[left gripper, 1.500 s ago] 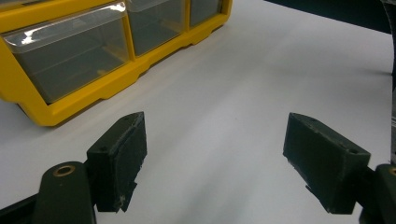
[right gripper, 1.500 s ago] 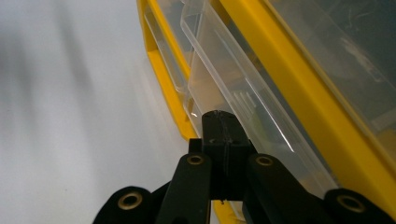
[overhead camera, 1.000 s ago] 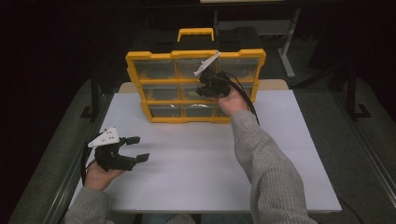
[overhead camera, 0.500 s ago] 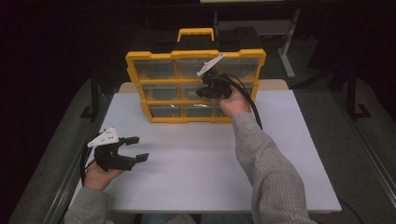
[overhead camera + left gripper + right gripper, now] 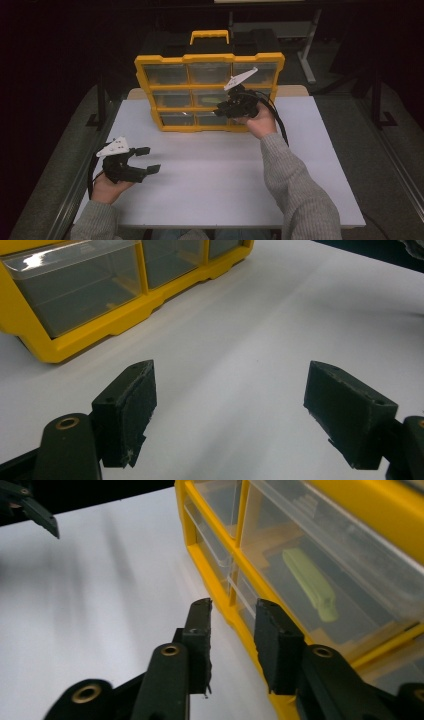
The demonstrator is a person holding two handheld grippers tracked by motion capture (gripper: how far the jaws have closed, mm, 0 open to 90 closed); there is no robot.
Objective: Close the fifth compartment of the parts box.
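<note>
The right claw [image 5: 232, 645], jaws just opened a little with nothing between them, sits beside the yellow drawer box [image 5: 220, 587], where the right gripper view reveals a green piece [image 5: 310, 582] inside a drawer. The left claw [image 5: 145, 160] hovers wide open over the table [image 5: 215, 185].

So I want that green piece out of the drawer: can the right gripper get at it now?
Probably not yet. The green piece lies behind a closed clear drawer front; the right gripper, jaws just opened and empty, is beside the yellow cabinet.

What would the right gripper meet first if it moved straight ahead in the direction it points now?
Probably the yellow organizer: the right gripper, jaws slightly apart with nothing between them, points at the yellow frame beside its clear drawers. Depth is hard to judge, so the exact contact spot is uncertain.
</note>
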